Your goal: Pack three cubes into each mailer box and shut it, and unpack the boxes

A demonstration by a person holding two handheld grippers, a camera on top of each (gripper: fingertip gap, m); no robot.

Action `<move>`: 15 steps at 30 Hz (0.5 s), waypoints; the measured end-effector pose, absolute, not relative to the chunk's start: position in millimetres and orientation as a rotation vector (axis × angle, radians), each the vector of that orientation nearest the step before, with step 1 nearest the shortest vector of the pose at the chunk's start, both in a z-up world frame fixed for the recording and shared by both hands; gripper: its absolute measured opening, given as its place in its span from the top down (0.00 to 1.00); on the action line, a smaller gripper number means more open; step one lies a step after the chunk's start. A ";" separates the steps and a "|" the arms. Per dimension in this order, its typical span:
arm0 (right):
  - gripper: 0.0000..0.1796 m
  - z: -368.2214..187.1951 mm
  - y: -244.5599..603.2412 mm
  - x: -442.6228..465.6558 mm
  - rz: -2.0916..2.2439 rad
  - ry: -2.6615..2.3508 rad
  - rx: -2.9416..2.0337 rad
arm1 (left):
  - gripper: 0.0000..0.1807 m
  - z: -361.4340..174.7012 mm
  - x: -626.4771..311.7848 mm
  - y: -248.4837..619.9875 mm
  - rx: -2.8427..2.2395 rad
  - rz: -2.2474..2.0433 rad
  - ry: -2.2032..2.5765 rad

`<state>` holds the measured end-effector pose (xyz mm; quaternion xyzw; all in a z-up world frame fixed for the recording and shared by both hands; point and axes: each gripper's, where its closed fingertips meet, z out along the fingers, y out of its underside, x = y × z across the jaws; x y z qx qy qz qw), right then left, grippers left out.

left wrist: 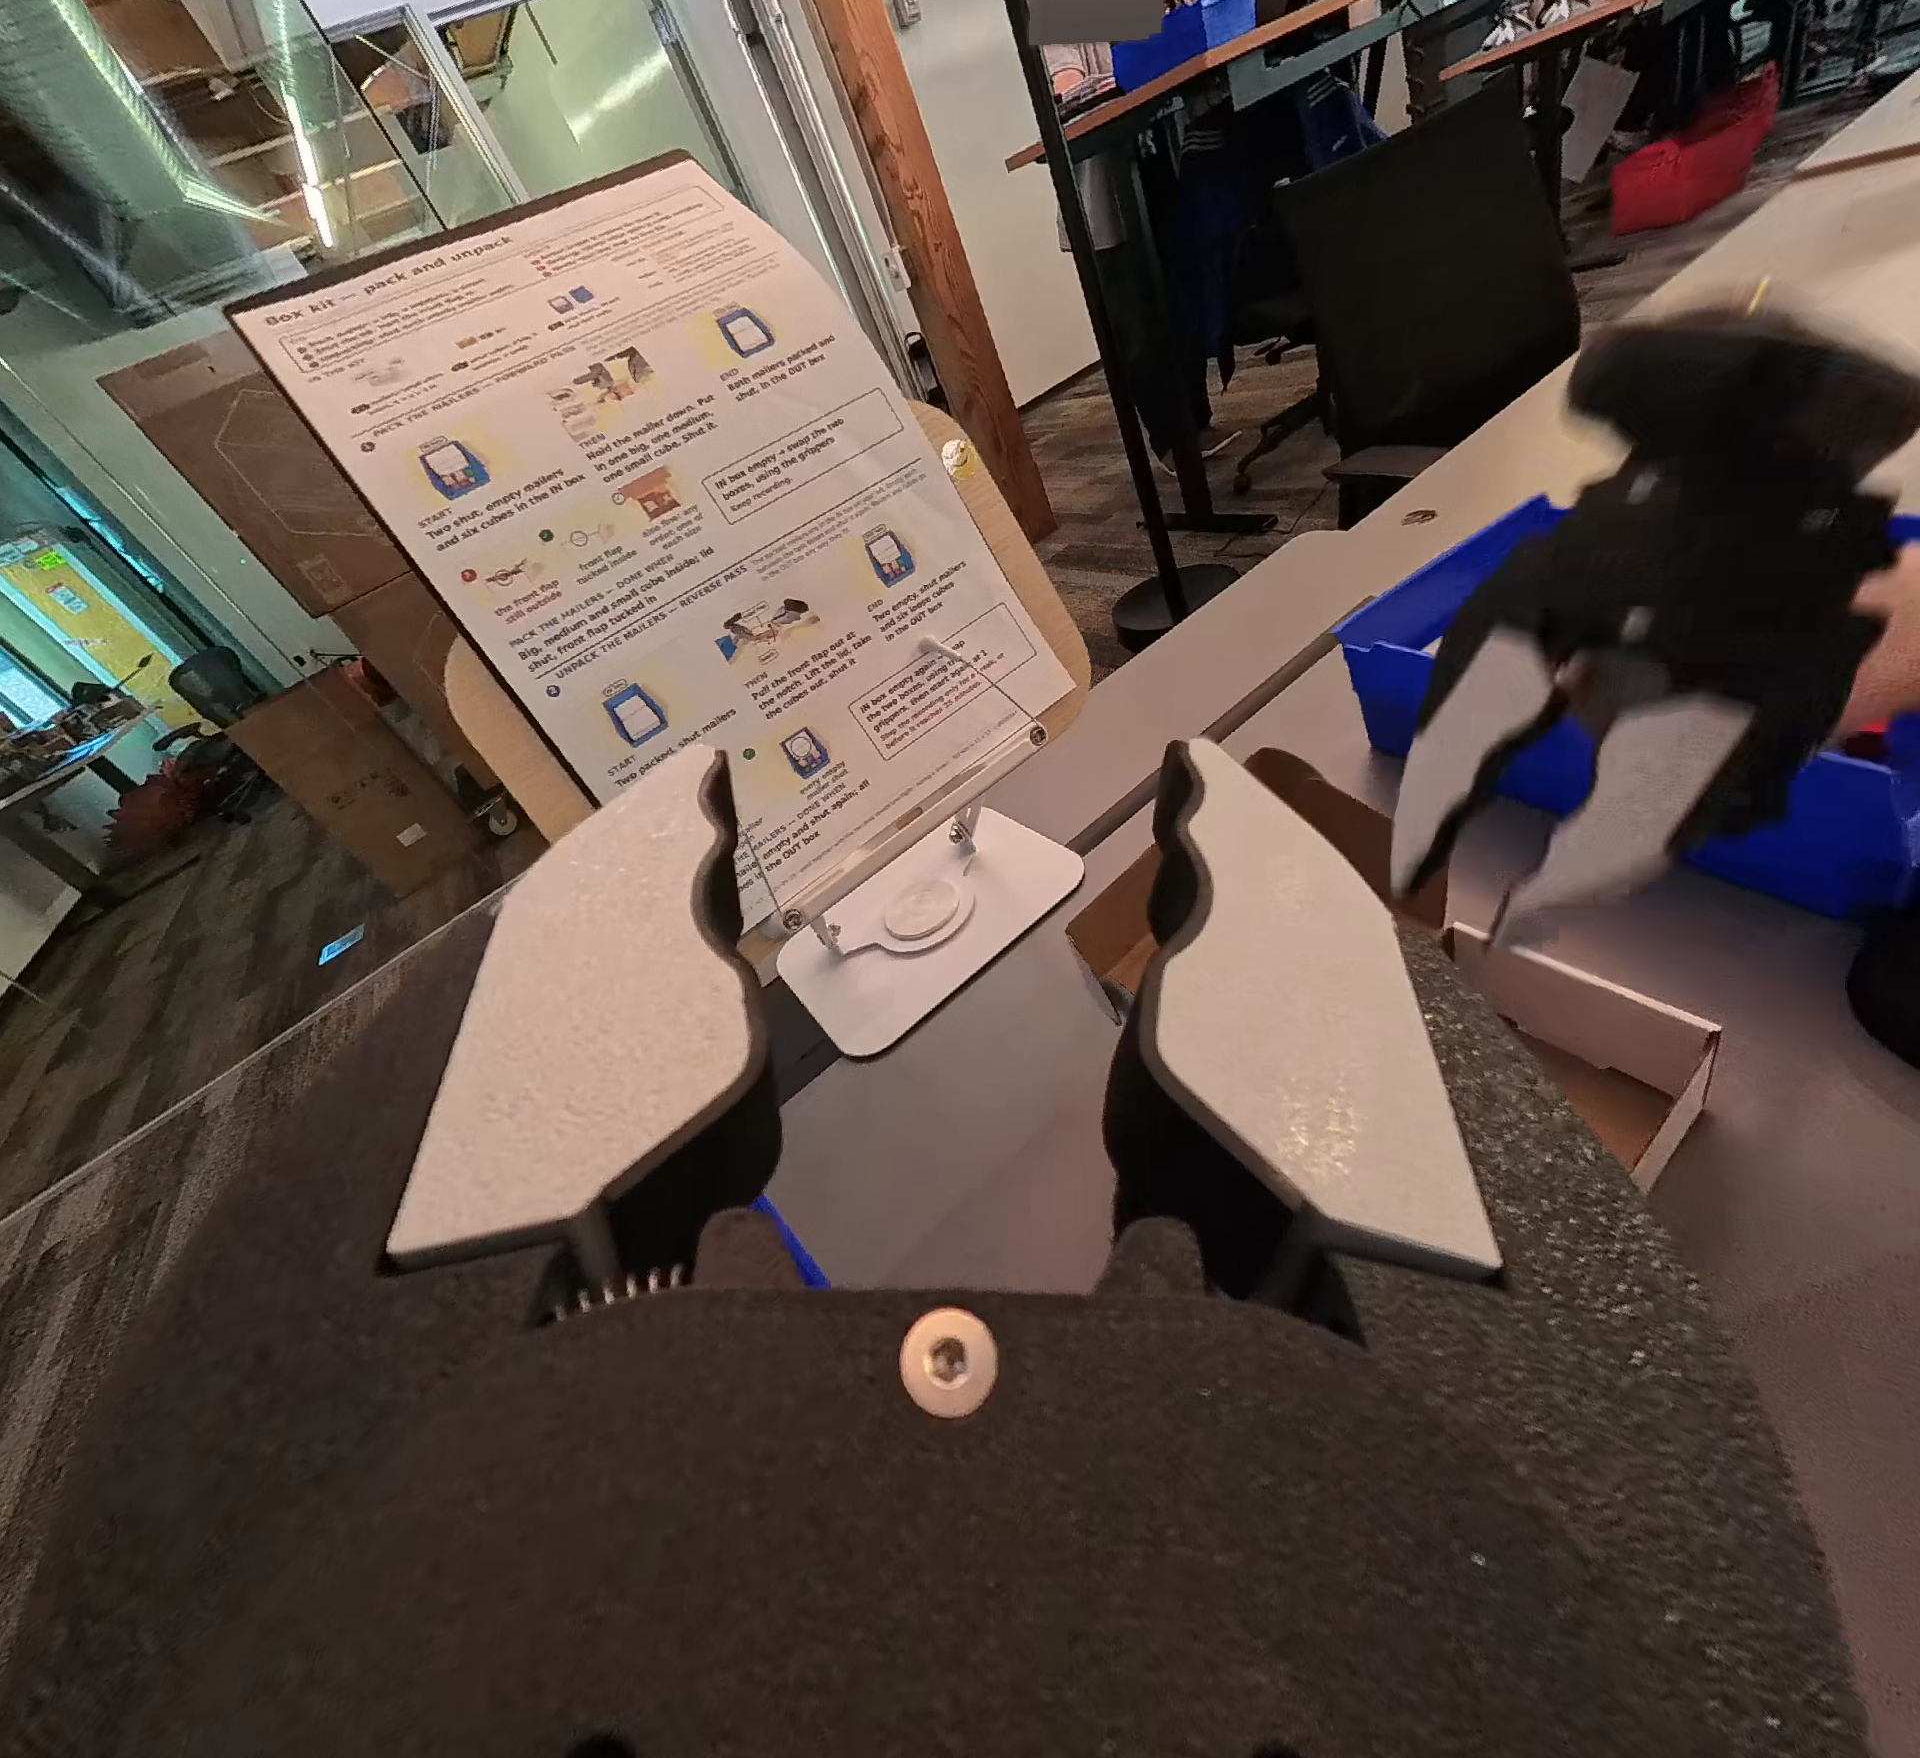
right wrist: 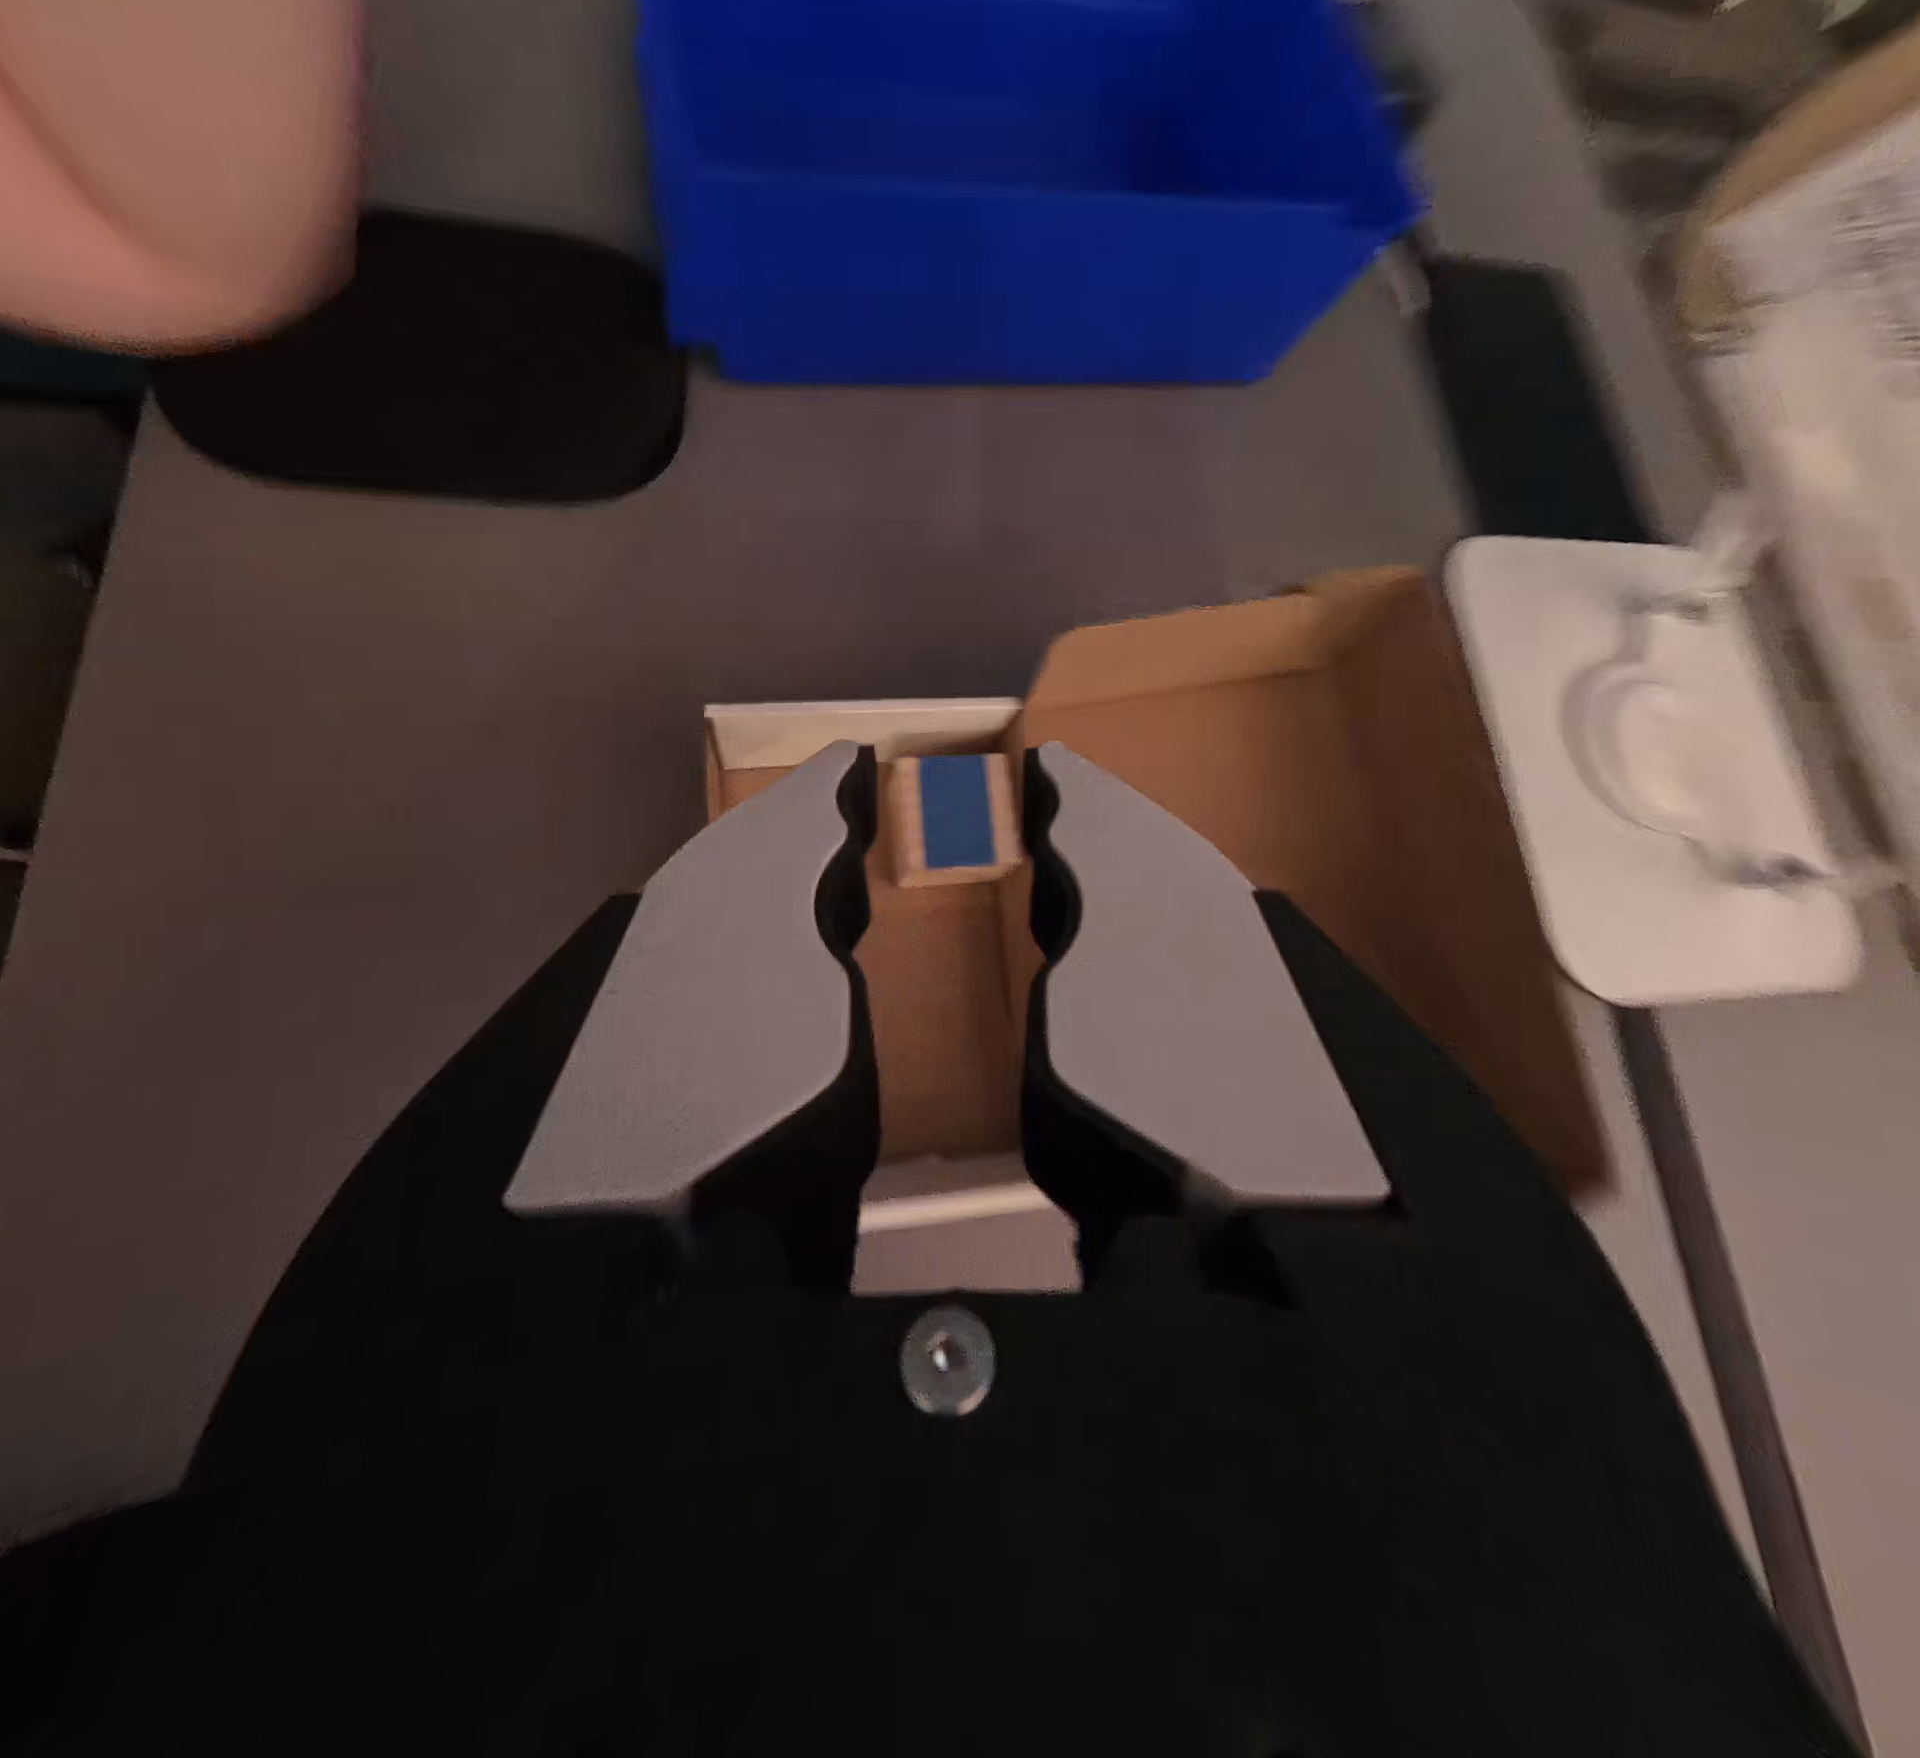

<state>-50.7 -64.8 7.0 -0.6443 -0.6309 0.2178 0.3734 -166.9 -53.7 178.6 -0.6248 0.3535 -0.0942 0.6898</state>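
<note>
A: Your right gripper (right wrist: pixel 943 799) hangs over the open mailer box (right wrist: pixel 1299 773), jaws parted, gripping nothing. A wooden cube (right wrist: pixel 951 820) with a blue face sits inside, just past the tips, between them.

B: And your left gripper (left wrist: pixel 940 799)?

A: Jaws wide apart, empty. Ahead of them stands a printed instruction sheet (left wrist: pixel 644 482). The blue bin (right wrist: pixel 987 150) lies beyond the right jaws.

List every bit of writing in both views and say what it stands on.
Instruction sheet on the white stand: printed headings, numbered steps and small pictures, partly legible; I do not copy its wording.
Cartons on the floor behind it: small labels, too small to read.
Cube, mailer box, blue bin: no writing shows, and the right wrist view is blurred.
</note>
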 end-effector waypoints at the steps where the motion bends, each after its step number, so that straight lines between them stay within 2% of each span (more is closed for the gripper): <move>1: 0.84 -14.5 -67.9 -64.1 0.524 -1.701 -1.669 | 0.57 178.5 -168.3 -53.4 -1.400 -0.208 0.788; 6: 0.82 -100.7 -55.1 -75.7 0.179 -1.919 -1.814 | 0.57 180.5 -171.0 -53.5 -1.394 -0.211 0.782; 9: 0.78 -112.9 -43.3 -76.4 0.101 -1.903 -1.819 | 0.57 178.5 -169.5 -52.2 -1.401 -0.210 0.790; 15: 0.77 -122.9 -41.5 -73.8 0.066 -1.927 -1.833 | 0.57 175.9 -165.9 -51.7 -1.409 -0.204 0.804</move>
